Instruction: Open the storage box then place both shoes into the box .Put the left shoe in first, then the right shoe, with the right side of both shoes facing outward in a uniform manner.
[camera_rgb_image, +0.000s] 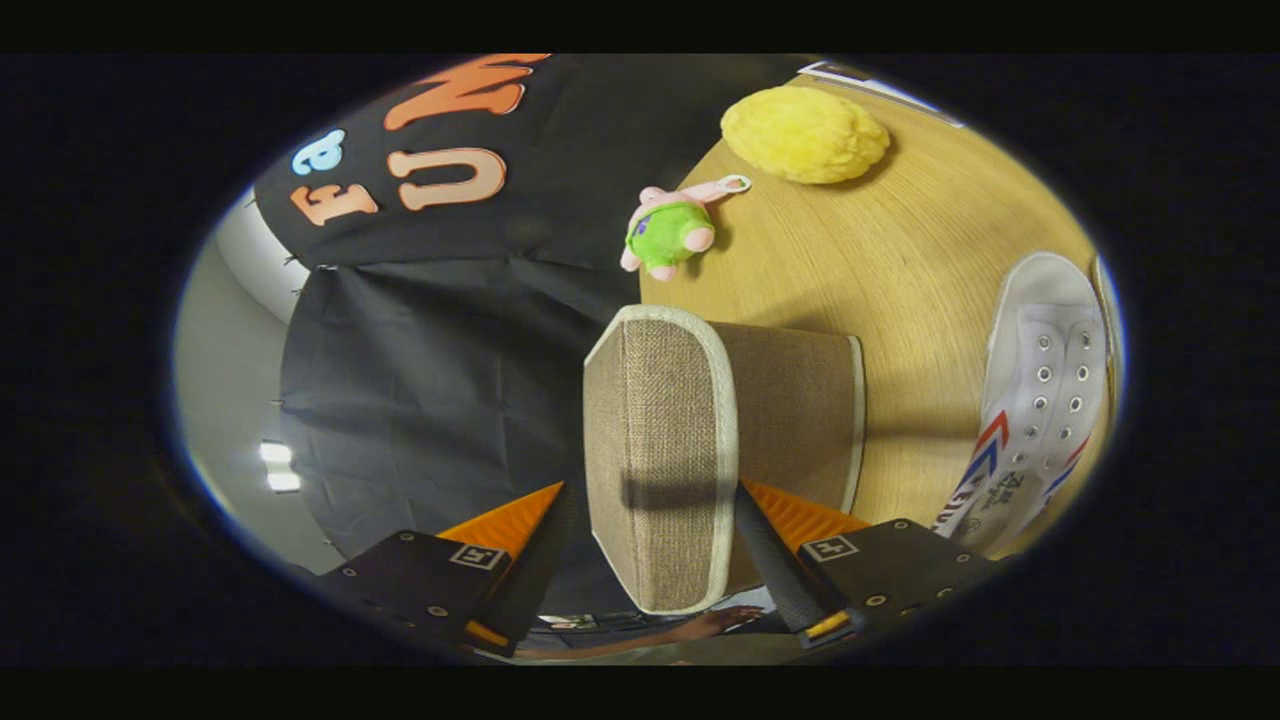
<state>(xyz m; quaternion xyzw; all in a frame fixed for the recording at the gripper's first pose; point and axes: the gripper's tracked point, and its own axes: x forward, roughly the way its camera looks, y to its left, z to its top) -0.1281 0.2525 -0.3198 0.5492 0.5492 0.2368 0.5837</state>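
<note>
Gripper view: the jaws (655, 560) are closed on the lid (660, 455) of the storage box (795, 400), 1 finger pressing each side of it. The lid is a flat panel of beige woven fabric with a pale piped border and rounded corners. It stands between the fingers, lifted edge-on, and reaches forward past their tips. A dark band of shadow crosses its lower part.

Just behind the lid, the box's body shows as a side wall in the same beige weave with a pale trim along its far edge. It sits on a light wooden table (900, 260). The inside of the box is hidden, so whether anything lies in it cannot be told.

To the right of the box, near it on the table, lies 1 white shoe (1040, 400) with metal eyelets, white laces and red and blue stripes on its side. Whether it is the left or right shoe cannot be told.

Beyond the box, near the table's far edge, sits a small plush toy (668, 232), pink with a green body and a pink loop. Further on lies a fluffy yellow object (805, 133).

As a judgement, the task is in its 1st step: the lid is held and appears raised, so opening is under way. Placing the left shoe, then the right, both with right sides outward, seems not yet done.

Below the fingers, part of a person's hand (715, 622) shows.
</note>
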